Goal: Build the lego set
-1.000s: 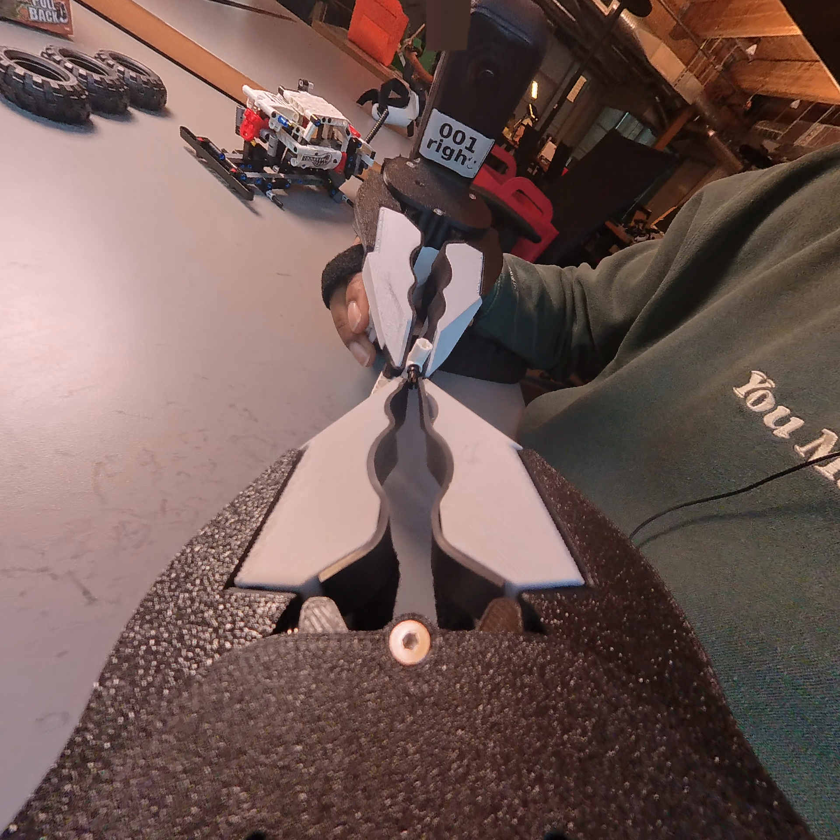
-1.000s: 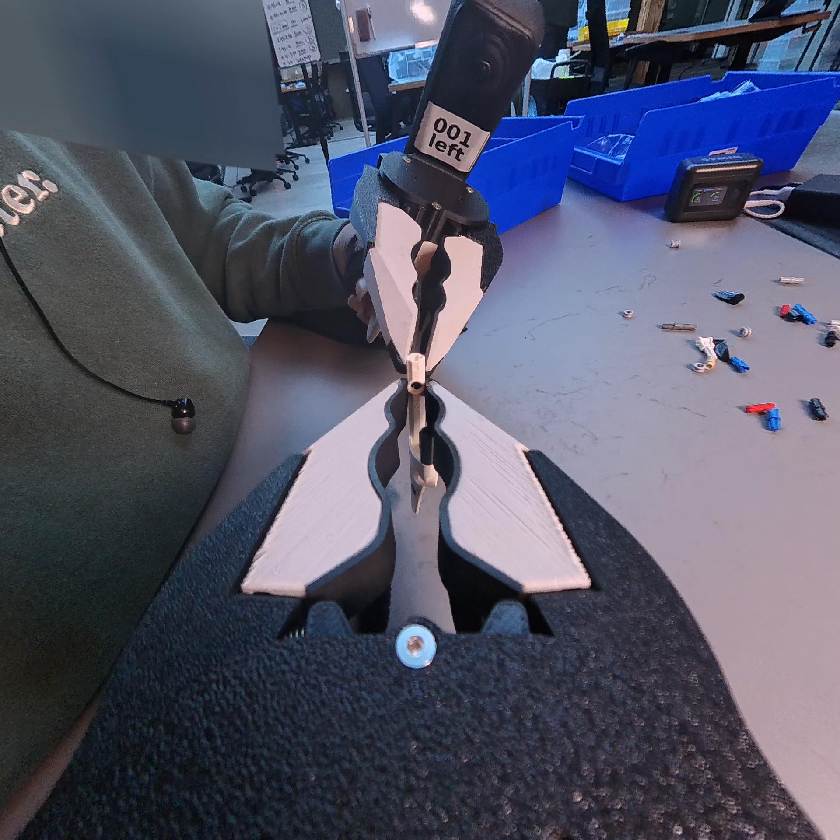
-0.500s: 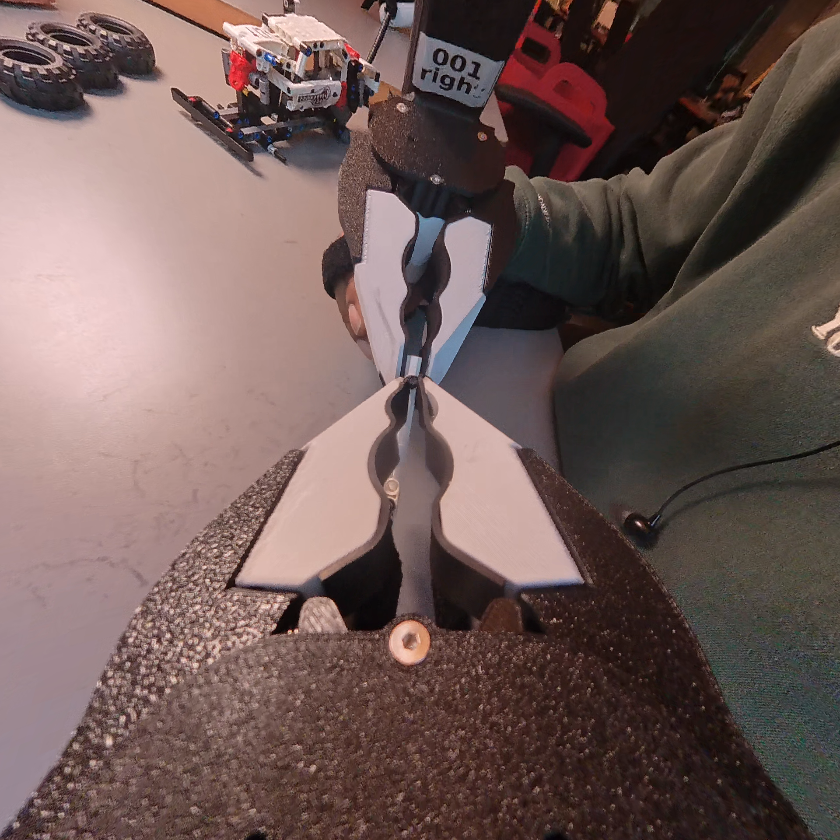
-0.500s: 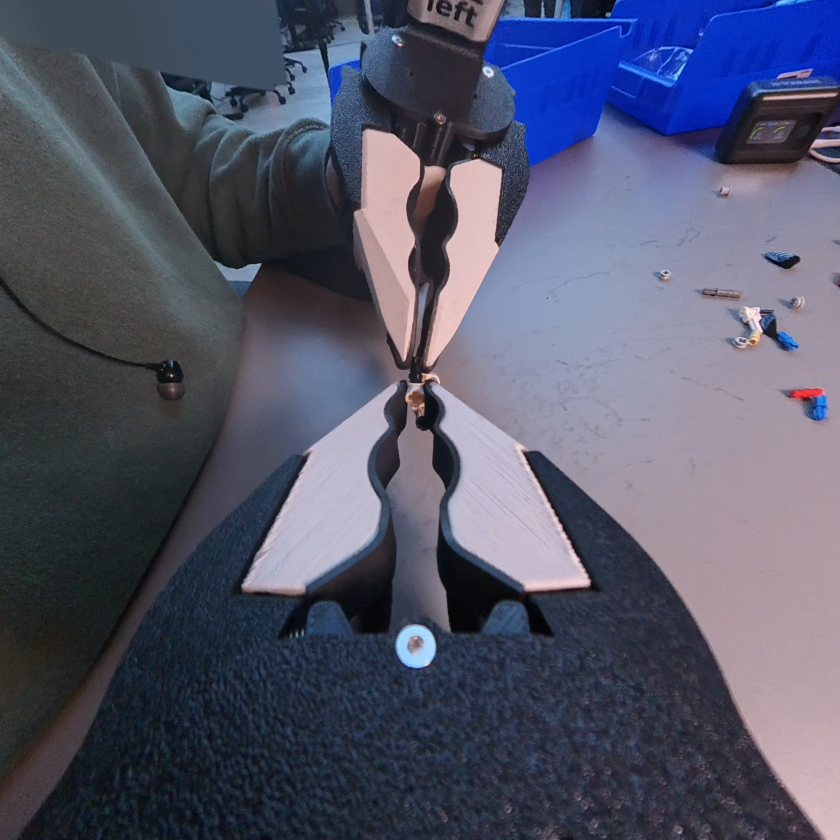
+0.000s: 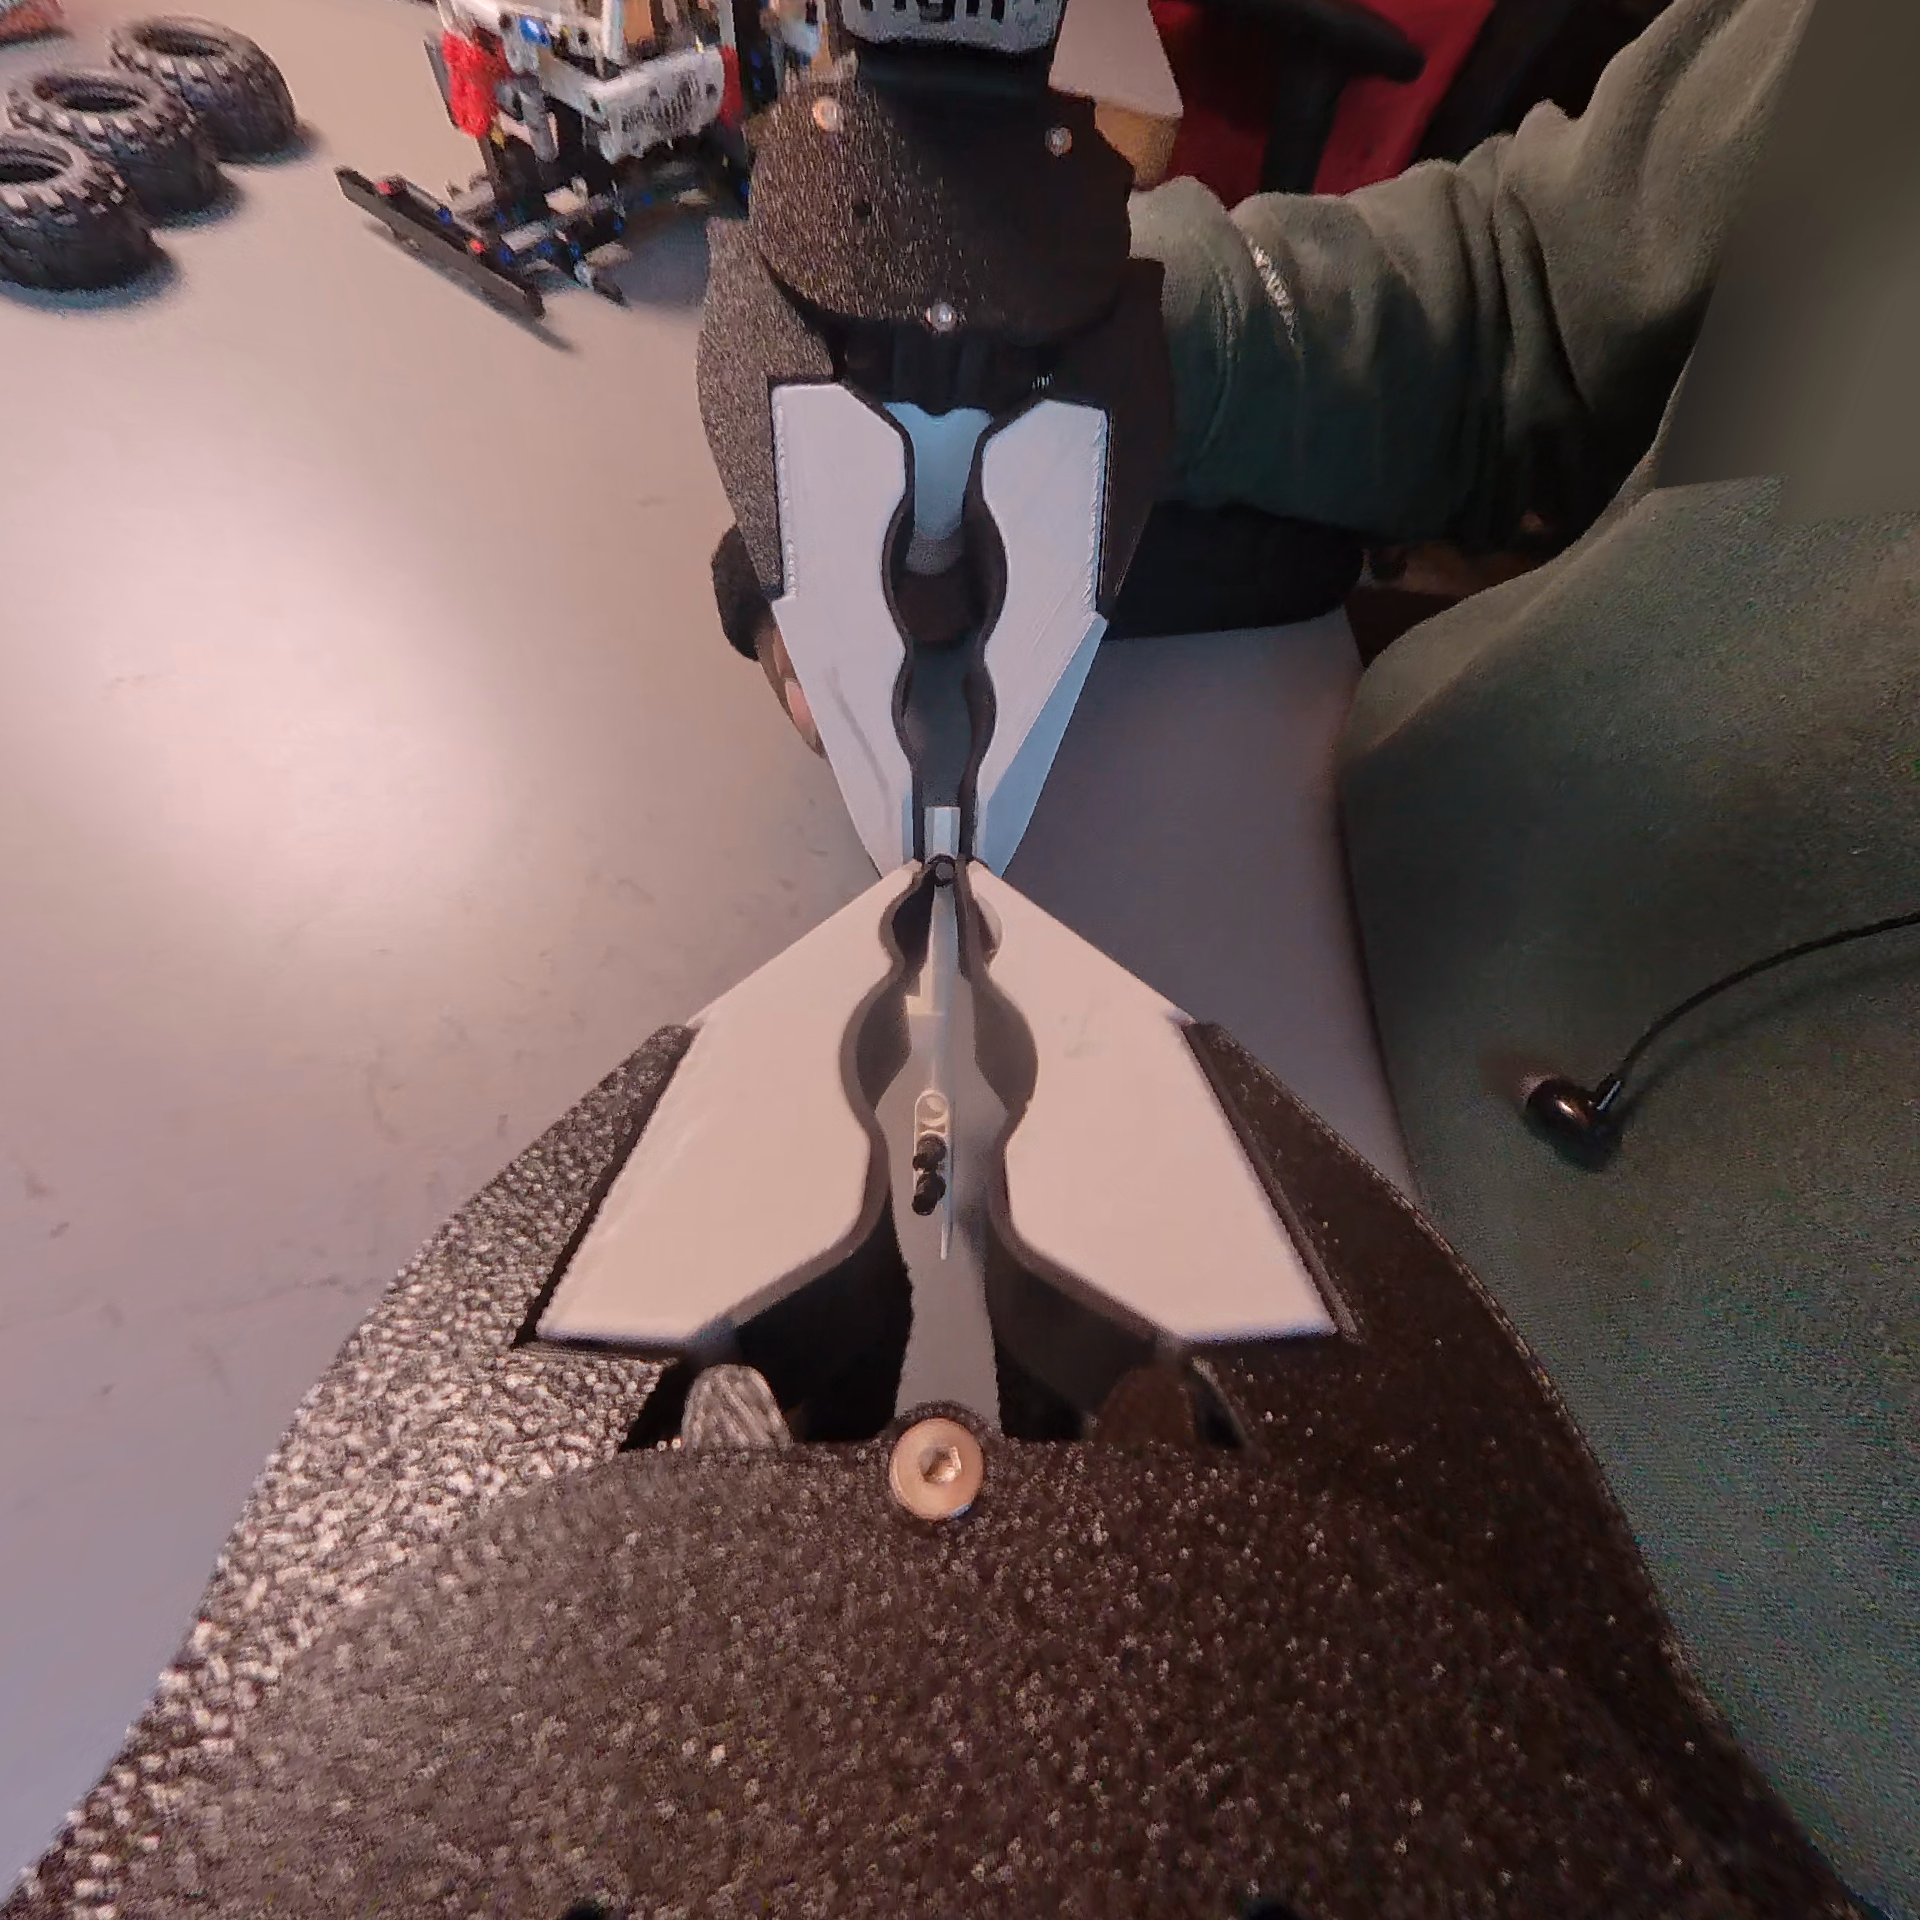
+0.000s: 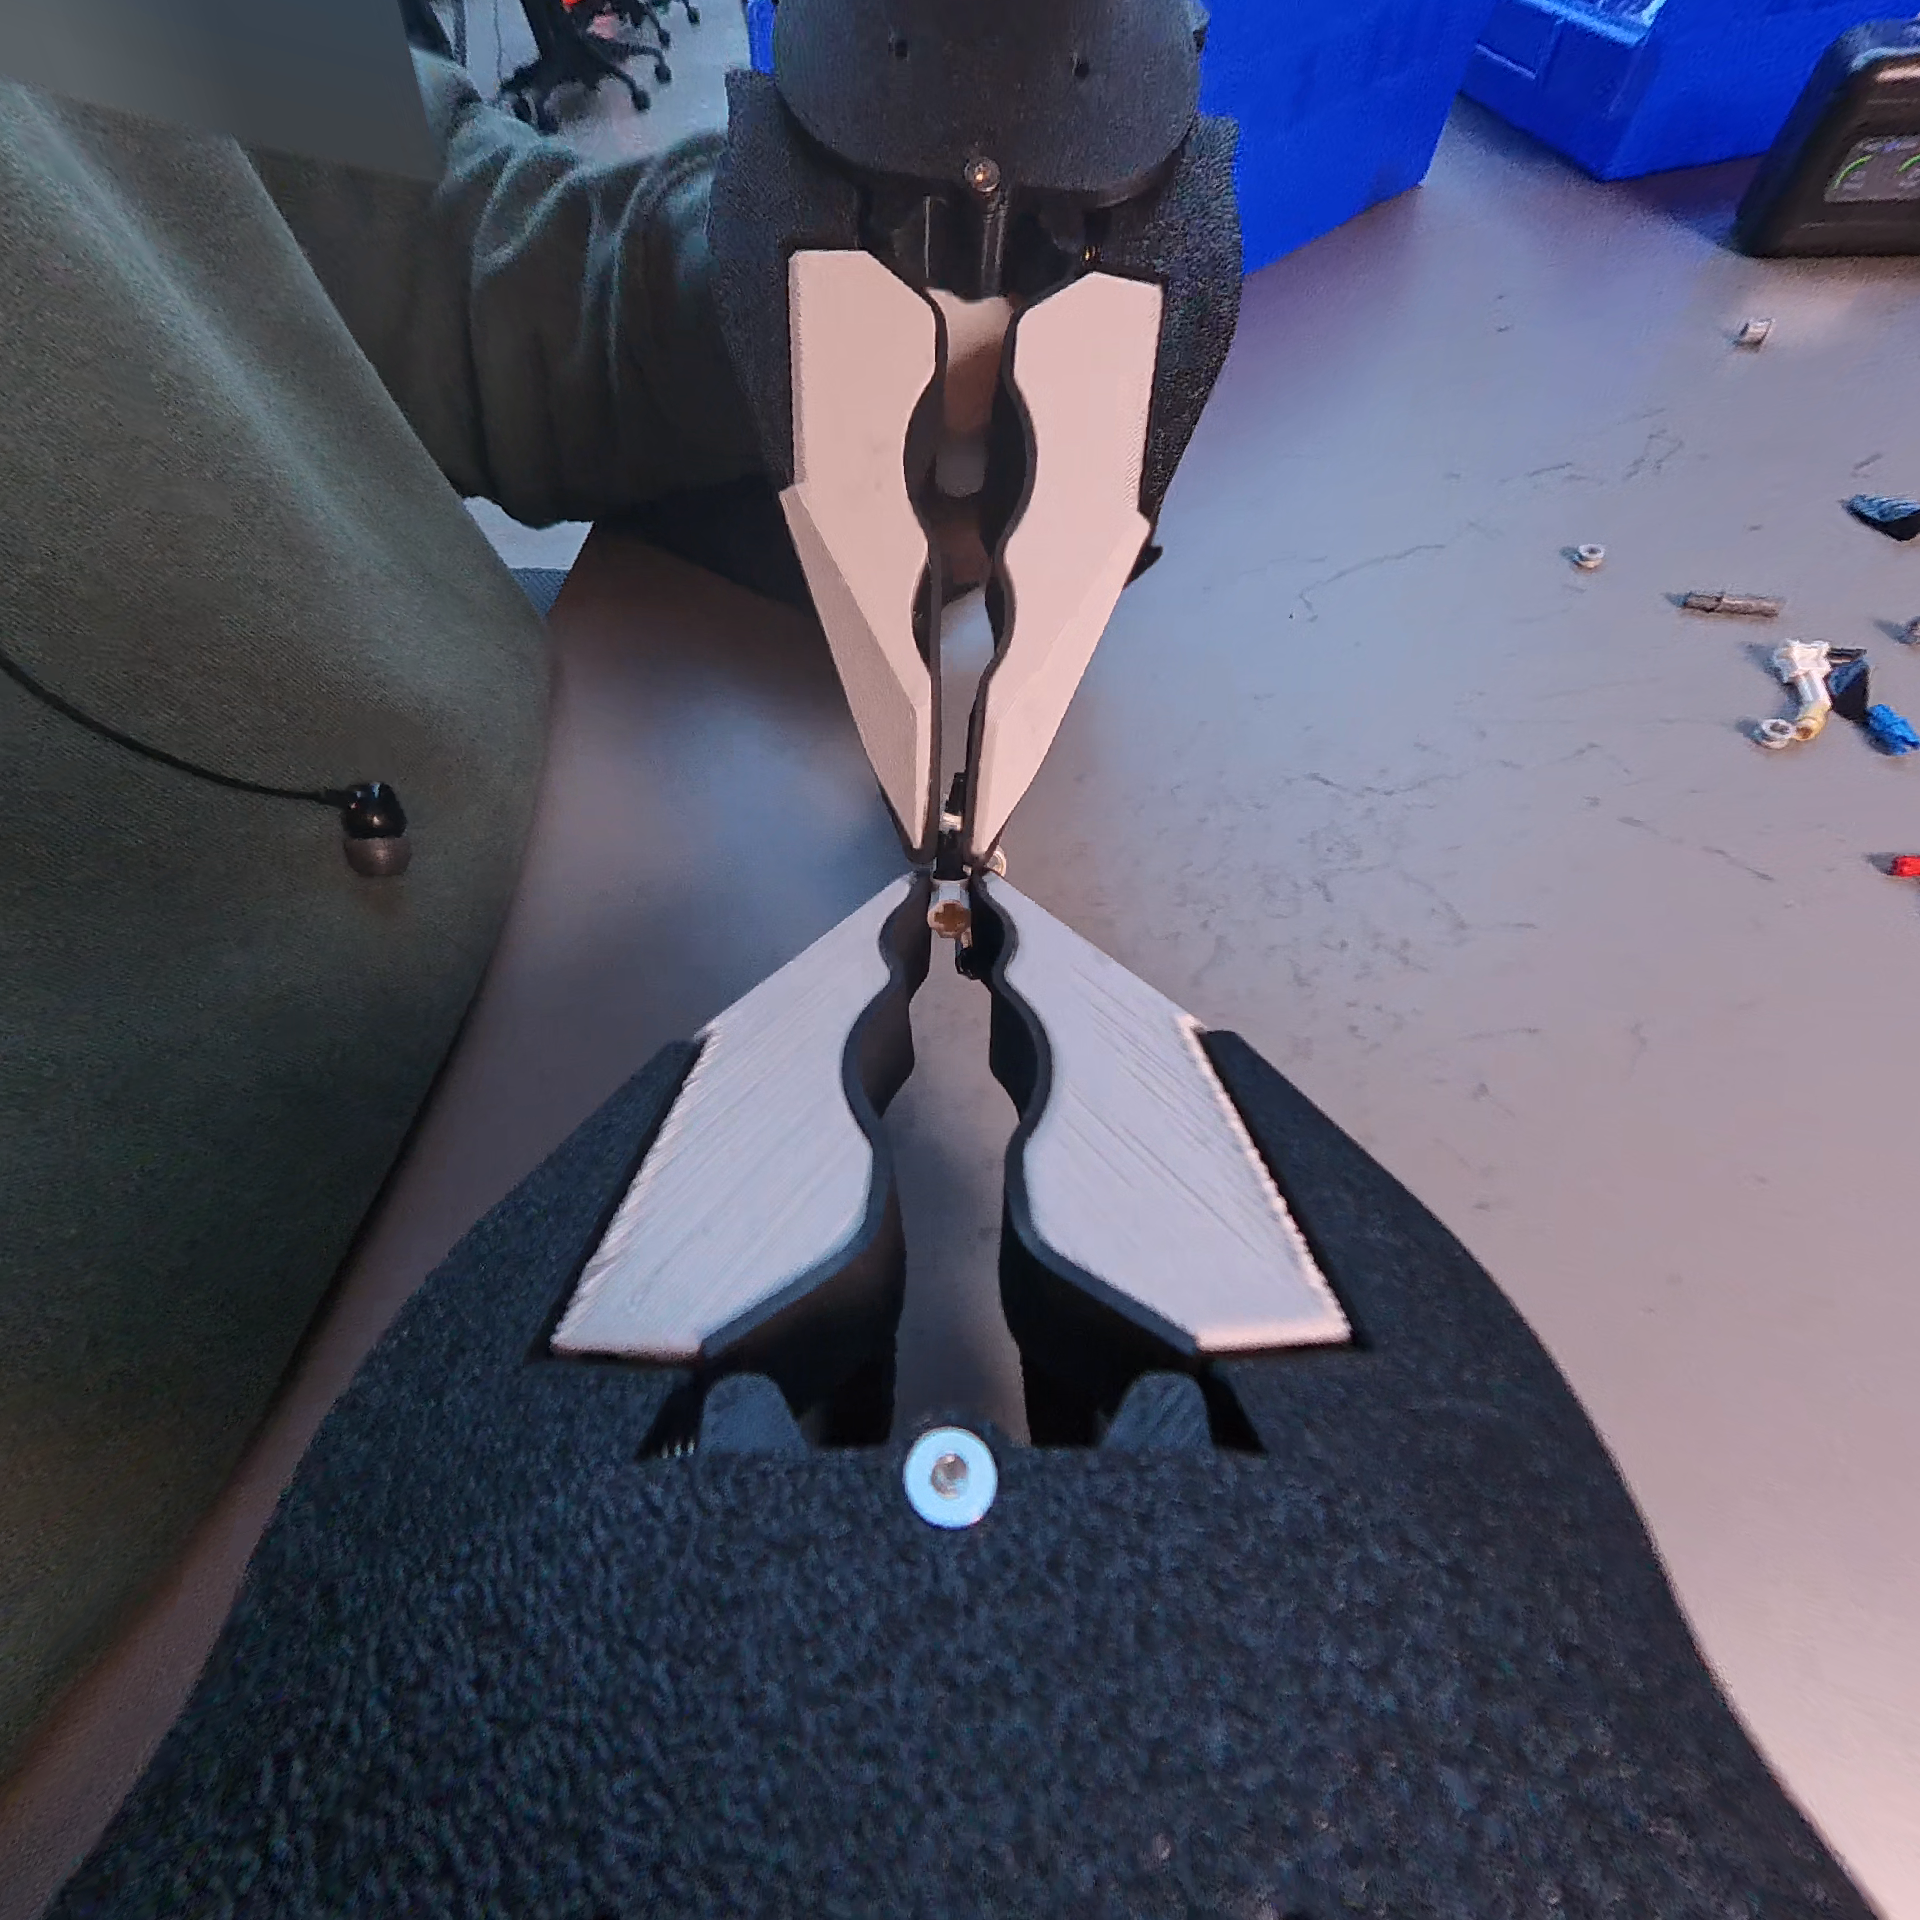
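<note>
Left wrist view | thin white lego piece | black pins

A grey surface with small scratches fills both views. At 1 o'clock in the right wrist view stand blue bins, and at 11 o'clock office chairs on a pale floor. In the left wrist view, a red chair shows at 1 o'clock.

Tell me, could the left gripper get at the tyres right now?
Probably not yet. The left gripper is shut on a thin white piece, tip to tip with the right gripper. The table toward the tyres looks free, but it must let go first.
</note>
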Motion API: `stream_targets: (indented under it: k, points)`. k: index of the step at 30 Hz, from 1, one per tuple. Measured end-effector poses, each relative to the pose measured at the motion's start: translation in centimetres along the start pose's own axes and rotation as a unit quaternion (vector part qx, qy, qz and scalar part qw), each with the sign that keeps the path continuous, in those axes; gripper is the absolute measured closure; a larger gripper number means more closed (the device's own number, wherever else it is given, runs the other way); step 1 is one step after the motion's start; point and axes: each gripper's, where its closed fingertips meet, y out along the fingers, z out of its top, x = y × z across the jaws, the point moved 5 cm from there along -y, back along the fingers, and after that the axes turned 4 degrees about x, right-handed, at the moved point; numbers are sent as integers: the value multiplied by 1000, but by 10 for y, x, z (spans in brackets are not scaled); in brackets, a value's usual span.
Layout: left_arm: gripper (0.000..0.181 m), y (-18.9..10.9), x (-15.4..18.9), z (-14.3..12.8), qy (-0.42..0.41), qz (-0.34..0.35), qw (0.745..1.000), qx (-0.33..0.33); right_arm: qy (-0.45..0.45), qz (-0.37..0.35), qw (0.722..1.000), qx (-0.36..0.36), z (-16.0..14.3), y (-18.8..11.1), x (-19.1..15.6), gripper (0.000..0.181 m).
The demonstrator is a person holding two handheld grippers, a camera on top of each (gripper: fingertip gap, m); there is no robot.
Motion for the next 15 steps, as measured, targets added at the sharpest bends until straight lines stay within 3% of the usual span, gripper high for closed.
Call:
stream_targets:
  k: [2,6,8,11,13,15]
  points:
    - [178,-7,-2,4,-9,-9,999,30,12,5,1000,26,7,-4,2,175]
    - [154,-21,-7,4,-36,-1,999,36,40,5,996,76,16,-20,7,175]
    - [167,-13,-8,-2,-37,5,999,19,49,9,994,94,21,-22,8,175]
    - [169,-4,-5,3,-43,-4,999,25,66,19,988,137,31,-24,6,175]
    - [169,-3,-7,11,-81,-17,994,66,85,8,979,187,40,-27,10,173]
    - [169,-7,-9,22,-127,-37,983,124,93,-21,971,221,47,-34,17,160]
